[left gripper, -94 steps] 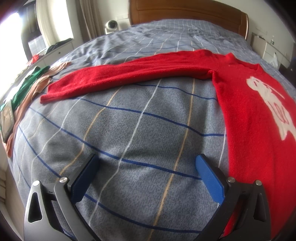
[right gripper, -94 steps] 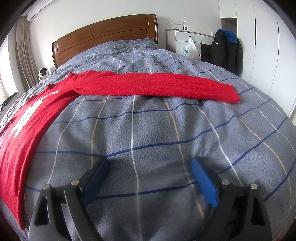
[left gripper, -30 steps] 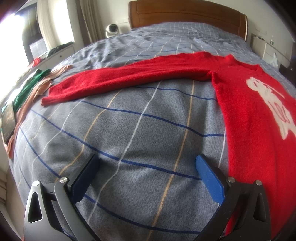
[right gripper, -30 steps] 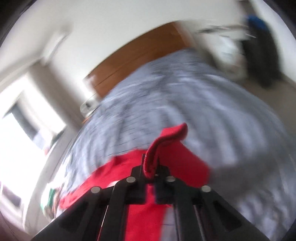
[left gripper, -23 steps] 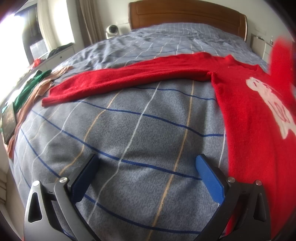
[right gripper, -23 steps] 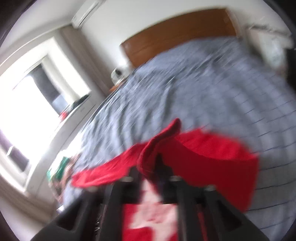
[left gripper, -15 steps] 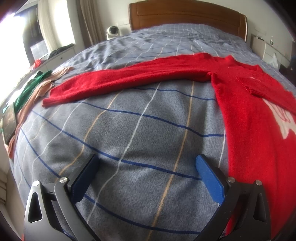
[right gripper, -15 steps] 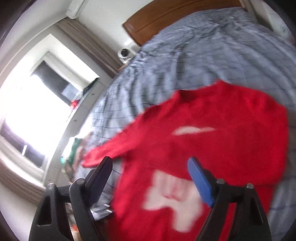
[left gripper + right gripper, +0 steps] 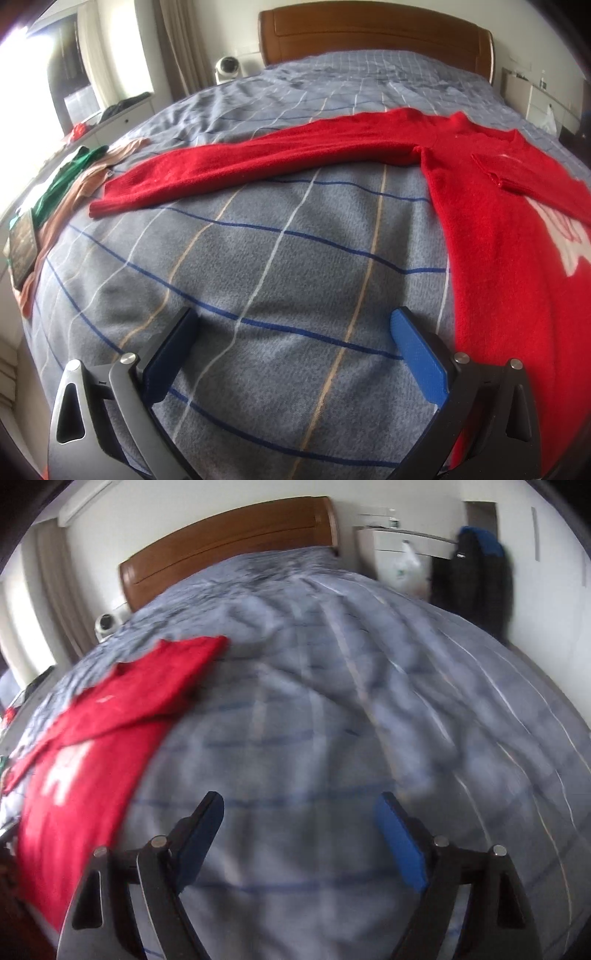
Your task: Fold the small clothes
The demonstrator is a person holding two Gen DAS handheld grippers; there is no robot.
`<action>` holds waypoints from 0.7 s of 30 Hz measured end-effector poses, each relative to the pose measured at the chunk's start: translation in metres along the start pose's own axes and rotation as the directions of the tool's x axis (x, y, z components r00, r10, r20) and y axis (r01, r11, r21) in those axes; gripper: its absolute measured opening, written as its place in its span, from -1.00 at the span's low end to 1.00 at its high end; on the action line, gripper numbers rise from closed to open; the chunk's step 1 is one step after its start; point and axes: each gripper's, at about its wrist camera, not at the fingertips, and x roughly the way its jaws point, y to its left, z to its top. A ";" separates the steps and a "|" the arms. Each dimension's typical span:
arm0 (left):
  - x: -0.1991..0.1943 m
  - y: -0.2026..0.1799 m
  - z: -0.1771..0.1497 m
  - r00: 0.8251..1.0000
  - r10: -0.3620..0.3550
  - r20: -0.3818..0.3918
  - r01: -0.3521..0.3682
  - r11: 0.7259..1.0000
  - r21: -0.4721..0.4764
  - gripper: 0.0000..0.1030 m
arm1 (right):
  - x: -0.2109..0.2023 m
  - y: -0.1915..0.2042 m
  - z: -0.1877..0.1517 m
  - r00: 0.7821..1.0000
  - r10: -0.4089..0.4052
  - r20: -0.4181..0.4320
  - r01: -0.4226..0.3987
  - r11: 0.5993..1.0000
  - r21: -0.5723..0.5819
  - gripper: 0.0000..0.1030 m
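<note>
A red sweater point(image 9: 495, 229) with a white motif lies flat on the grey checked bedspread point(image 9: 280, 258). Its left sleeve point(image 9: 258, 162) stretches out to the left. Its right sleeve point(image 9: 532, 181) lies folded across the chest. My left gripper point(image 9: 291, 343) is open and empty, low over the bedspread just left of the sweater's body. In the blurred right wrist view the sweater point(image 9: 92, 738) lies at the left, with the folded sleeve point(image 9: 155, 690) on top. My right gripper point(image 9: 299, 830) is open and empty over bare bedspread point(image 9: 332, 720), to the right of the sweater.
Green and pink garments point(image 9: 70, 181) and a tablet point(image 9: 22, 247) lie at the bed's left edge. A wooden headboard point(image 9: 373, 37) stands at the far end. A white cabinet with a plastic bag point(image 9: 402, 565) and a dark jacket point(image 9: 469, 576) stand to the right.
My right gripper carried the right sleeve over the sweater's chest, let it go and opened, then swung right over bare bedspread. My left gripper has not moved.
</note>
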 end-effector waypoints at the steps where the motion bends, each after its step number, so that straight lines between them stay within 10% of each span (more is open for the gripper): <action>1: 0.000 -0.001 0.000 1.000 0.003 0.002 -0.003 1.000 0.002 0.99 | 0.002 -0.005 -0.005 1.000 -0.006 -0.003 0.006 1.000 0.003 0.66; 6: 0.000 -0.001 -0.001 1.000 0.004 0.009 -0.004 1.000 0.012 0.99 | 0.014 0.011 -0.011 0.997 -0.064 0.038 0.068 0.993 -0.101 0.97; 17: -0.003 0.001 0.004 0.999 -0.021 -0.044 0.022 0.999 0.022 0.99 | 0.020 0.013 -0.017 0.997 -0.044 0.070 0.051 0.994 -0.094 0.99; 21: -0.017 0.014 0.026 0.986 -0.149 -0.081 0.149 0.989 -0.008 0.99 | 0.018 0.013 -0.019 0.997 -0.042 0.070 0.049 0.994 -0.093 0.99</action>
